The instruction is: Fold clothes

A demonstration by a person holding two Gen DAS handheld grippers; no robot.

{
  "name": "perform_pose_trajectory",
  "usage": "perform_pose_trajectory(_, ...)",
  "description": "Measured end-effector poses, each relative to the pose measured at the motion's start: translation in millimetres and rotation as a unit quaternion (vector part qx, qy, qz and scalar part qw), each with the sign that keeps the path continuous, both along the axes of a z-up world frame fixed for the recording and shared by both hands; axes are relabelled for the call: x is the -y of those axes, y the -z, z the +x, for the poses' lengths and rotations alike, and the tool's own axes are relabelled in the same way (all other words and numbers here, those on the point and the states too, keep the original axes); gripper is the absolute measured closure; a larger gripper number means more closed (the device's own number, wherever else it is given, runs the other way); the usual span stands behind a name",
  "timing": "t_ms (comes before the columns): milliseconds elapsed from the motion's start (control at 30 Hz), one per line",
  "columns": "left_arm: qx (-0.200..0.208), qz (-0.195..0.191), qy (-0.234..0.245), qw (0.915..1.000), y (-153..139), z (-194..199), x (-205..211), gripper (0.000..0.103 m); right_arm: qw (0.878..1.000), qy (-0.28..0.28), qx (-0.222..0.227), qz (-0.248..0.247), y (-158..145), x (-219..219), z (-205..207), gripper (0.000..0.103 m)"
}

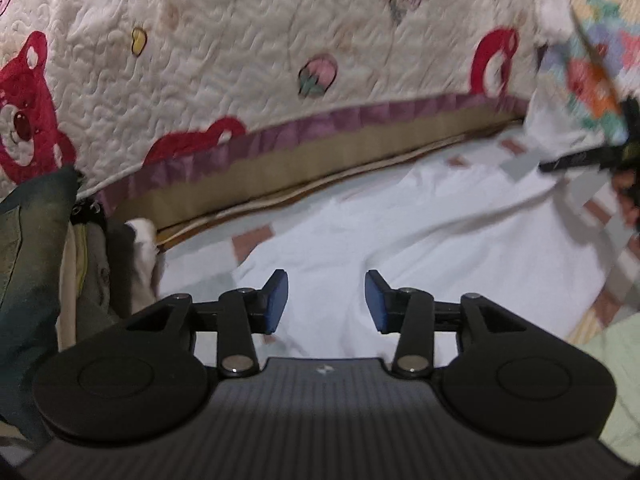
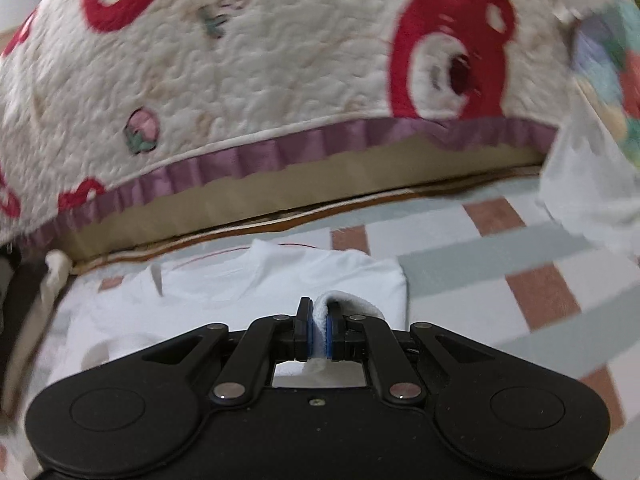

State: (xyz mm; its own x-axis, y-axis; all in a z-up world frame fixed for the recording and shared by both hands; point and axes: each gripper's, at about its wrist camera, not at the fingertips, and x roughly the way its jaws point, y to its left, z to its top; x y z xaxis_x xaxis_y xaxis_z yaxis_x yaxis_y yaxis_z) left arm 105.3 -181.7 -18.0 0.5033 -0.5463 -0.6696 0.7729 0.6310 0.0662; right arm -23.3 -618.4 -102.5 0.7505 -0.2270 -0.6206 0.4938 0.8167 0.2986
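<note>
A white garment [image 1: 400, 240] lies spread and wrinkled on a checked sheet [image 2: 500, 264]. My left gripper [image 1: 326, 300] hovers over its near part, open, with nothing between the blue pads. In the right wrist view the same white garment [image 2: 248, 288] lies folded flat ahead. My right gripper [image 2: 319, 332] is shut on a raised fold of its edge [image 2: 352, 302], which bulges up past the pads. A black finger [image 1: 568, 162] of the right gripper shows, blurred, at the right edge of the left wrist view.
A quilted cream cover with red bears [image 1: 240, 60] and a purple frill rises behind the garment. A dark green cushion [image 1: 28, 260] and a heap of clothes [image 1: 92, 264] sit at the left. Pale green cloth [image 1: 616, 360] lies at the lower right.
</note>
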Motion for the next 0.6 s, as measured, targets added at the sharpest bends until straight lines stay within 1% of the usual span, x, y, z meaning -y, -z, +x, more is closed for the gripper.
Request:
perform_pose_trajectory(67,-0.008,-0.022,0.021,0.9995,3.6,0.6,-4.5,0.057,1.0,0.011,-0.006,0.007,2.7,-1.3,-3.0,0.094)
perform_pose_trajectory(133,-0.014,-0.02,0.042,0.9988,14.5,4.1,-1.2,0.056,1.0,0.01,-0.015,0.005,2.8,-7.1,-2.1,0.094)
perform_pose_trajectory(233,-0.021,-0.013,0.061,0.9978,39.4,4.4,-0.3,0.055,1.0,0.0,-0.019,0.006,0.0,-14.6,-1.2,0.094)
perform_pose_trajectory(267,-0.026,-0.016,0.061,0.9977,49.2,3.7,-3.9,0.053,1.0,-0.004,-0.022,0.006,-0.9,-16.0,-0.8,0.094)
perform_pose_trajectory(333,-0.048,-0.025,0.048,0.9974,70.4,4.9,-11.7,0.053,0.999,-0.006,-0.038,0.005,-1.4,-16.2,1.4,0.094)
perform_pose_trajectory(400,-0.078,-0.04,0.031,0.9957,91.8,6.1,-19.3,0.053,0.998,-0.007,-0.063,0.004,-1.9,-12.8,4.9,0.094)
perform_pose_trajectory(433,-0.088,-0.048,0.031,0.9945,101.3,5.7,-21.5,0.053,0.997,-0.007,-0.077,0.004,-2.9,-9.8,7.2,0.094)
perform_pose_trajectory(500,-0.087,-0.056,0.041,0.9938,117.0,1.6,-23.1,0.053,0.995,-0.012,-0.096,0.012,-5.8,-3.0,10.6,0.094)
perform_pose_trajectory(567,-0.073,-0.041,0.069,0.9941,126.4,-4.1,-18.2,0.052,0.994,-0.023,-0.109,0.021,-8.9,3.6,15.4,0.094)
perform_pose_trajectory(600,-0.058,-0.031,0.088,0.994,128.9,-7.3,-14.3,0.052,0.993,-0.029,-0.115,0.024,-9.3,5.9,18.5,0.094)
